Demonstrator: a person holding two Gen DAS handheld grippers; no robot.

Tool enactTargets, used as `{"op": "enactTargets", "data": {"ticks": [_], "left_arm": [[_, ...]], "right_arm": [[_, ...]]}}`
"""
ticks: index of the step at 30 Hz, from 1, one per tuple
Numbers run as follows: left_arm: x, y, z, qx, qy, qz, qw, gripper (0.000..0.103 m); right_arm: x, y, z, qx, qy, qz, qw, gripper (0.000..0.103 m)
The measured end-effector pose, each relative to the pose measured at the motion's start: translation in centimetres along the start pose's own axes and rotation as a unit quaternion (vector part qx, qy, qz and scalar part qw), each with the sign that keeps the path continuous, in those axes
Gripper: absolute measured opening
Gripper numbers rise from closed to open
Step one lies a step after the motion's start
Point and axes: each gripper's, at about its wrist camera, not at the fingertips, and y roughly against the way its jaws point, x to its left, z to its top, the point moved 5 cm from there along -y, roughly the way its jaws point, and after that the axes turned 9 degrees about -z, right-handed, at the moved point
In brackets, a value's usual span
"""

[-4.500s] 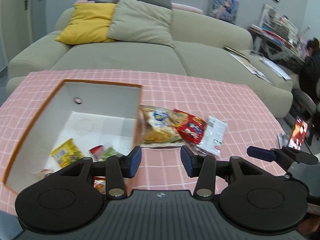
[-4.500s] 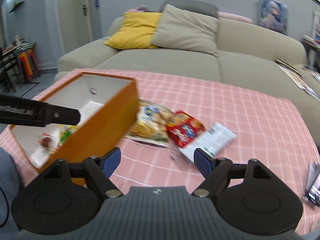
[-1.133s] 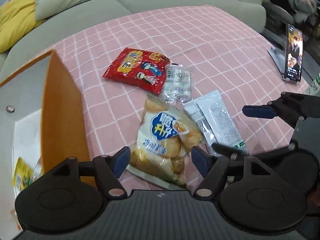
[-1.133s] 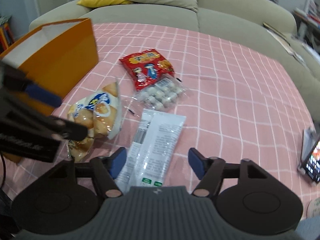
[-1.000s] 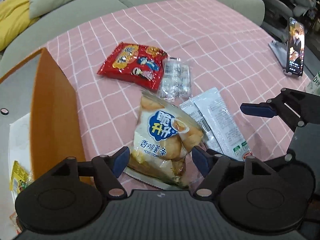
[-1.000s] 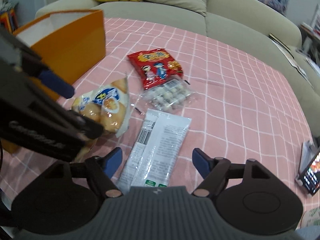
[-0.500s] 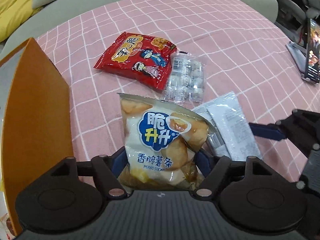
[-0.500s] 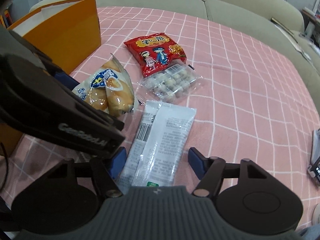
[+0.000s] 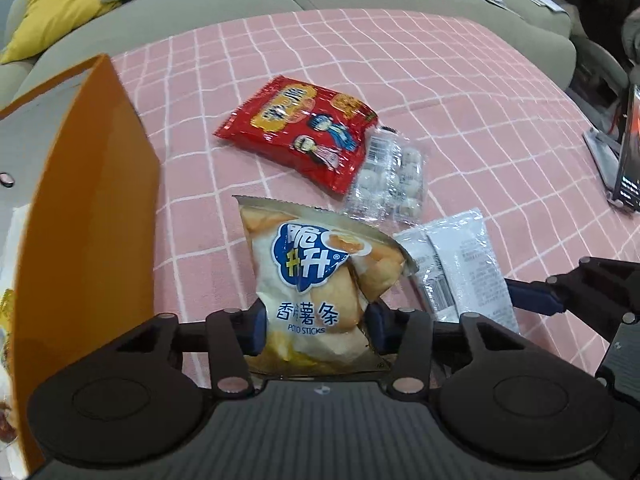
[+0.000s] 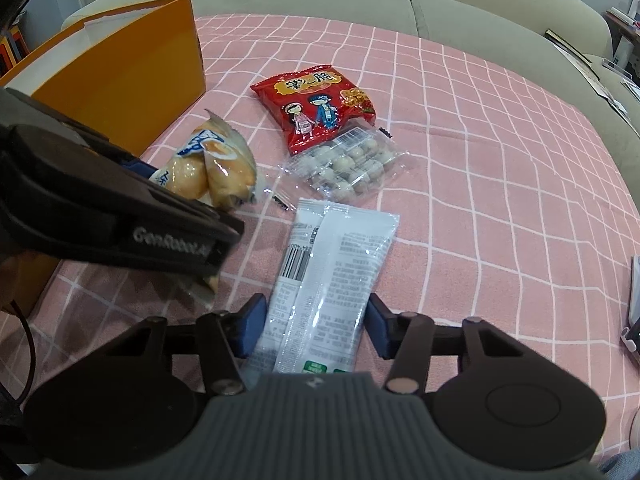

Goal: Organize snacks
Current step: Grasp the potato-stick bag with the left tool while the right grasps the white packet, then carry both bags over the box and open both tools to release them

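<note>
My left gripper (image 9: 314, 326) is shut on the potato sticks bag (image 9: 316, 276), whose far end is tilted up off the pink checked cloth; the bag also shows in the right wrist view (image 10: 214, 170). My right gripper (image 10: 314, 330) straddles the near end of the white snack pack (image 10: 328, 272), its pads close to both sides of the pack; the jaws look open. A red snack bag (image 10: 318, 104) and a clear pack of round candies (image 10: 352, 164) lie beyond. The orange box (image 9: 92, 208) stands to the left.
A grey sofa (image 10: 360, 4) with a yellow cushion (image 9: 60, 0) runs behind the table. A phone on a stand (image 9: 626, 148) sits at the table's right edge. Several small snacks lie inside the box (image 9: 6, 320).
My left gripper has closed on the potato sticks bag and tipped its far end up. My right gripper has moved forward over the white pack's near end and narrowed around it.
</note>
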Motion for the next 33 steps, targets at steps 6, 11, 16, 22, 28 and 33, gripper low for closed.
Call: {"op": "enactTargets", "data": {"ticks": [6,11,16,22,28,33], "left_arm": [[-0.3,2.8,0.1,-0.033,0.012,-0.002,0.9994,0.05],[0.0,5.9,0.6,-0.051,0.025,0.007,0.9984,0.05],[0.7,9.4,1.2,-0.078,0.037,0.0,0.9963,0.05],[3.3,13.5,1.7,-0.103,0.047,0.012,0.9935,0.05],[7.3,16.8,2.1,-0.107,0.046,0.045,0.9922,0.05],[10.8,17.8,2.0,-0.085,0.047,0.064,0.9932,0.051]], "right_arm": [[-0.4,0.6,0.3,-0.008,-0.009,-0.002,1.0,0.049],[-0.9,2.1,1.0,-0.024,-0.029,0.001,0.999,0.049],[-0.6,4.8,2.5,-0.064,-0.037,0.01,0.997,0.049],[1.2,8.0,5.0,-0.093,-0.048,0.049,0.993,0.049],[4.7,10.9,8.4,-0.109,-0.038,0.109,0.987,0.049],[8.7,12.4,11.4,-0.104,-0.016,0.156,0.982,0.049]]}}
